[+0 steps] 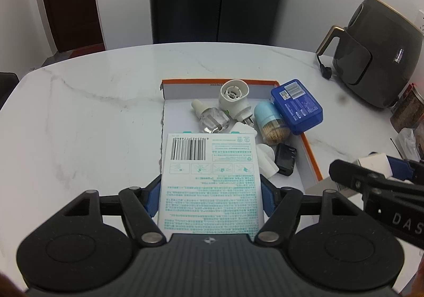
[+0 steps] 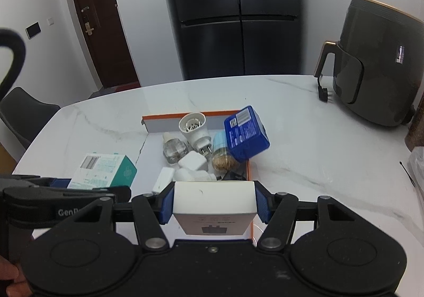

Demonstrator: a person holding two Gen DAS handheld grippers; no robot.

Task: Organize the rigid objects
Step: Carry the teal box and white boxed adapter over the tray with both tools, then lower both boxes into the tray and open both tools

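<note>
While my left claw (image 1: 209, 199) squeezes the teal box (image 1: 209, 180) and my right claw (image 2: 214, 204) squeezes the white box (image 2: 213, 204), both hang over the near end of the tray (image 1: 220, 82). I think putting them in comes next, into a free spot beside the little things.

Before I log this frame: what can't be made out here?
- Black item in tray: half behind white plugs, left wrist view; unidentifiable.
- Teal box in left gripper: print too small.
- White box in right gripper: near end hidden by gripper body.
- Jar: cut by right edge.
</note>
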